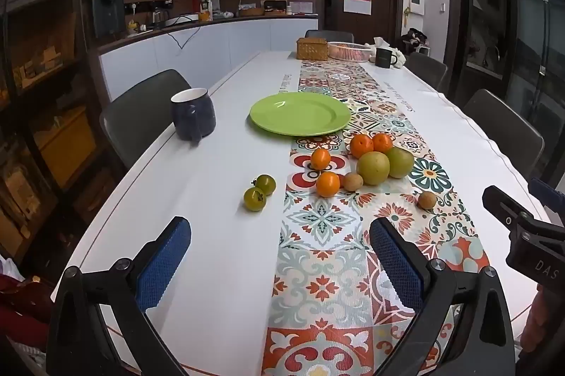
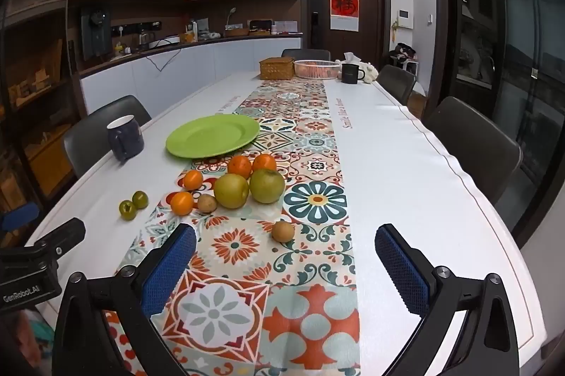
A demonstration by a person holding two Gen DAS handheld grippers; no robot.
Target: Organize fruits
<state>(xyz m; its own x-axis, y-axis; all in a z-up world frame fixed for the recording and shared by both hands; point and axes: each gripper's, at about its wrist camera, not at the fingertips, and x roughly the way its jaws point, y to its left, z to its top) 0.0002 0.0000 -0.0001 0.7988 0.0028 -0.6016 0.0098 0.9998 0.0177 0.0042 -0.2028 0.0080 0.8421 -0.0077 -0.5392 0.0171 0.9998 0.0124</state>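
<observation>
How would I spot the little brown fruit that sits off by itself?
Find the patterned runner down the white table, then the fruit heap before the green plate. Nearer the camera, apart from that heap, lies the lone brown fruit; its twin touches an orange.

My left gripper (image 1: 280,236) — jaws spread wide, blue pads (image 1: 164,261) facing inward, nothing between them. My right gripper (image 2: 285,243) — likewise spread and unloaded, level with and just beside the left.
</observation>
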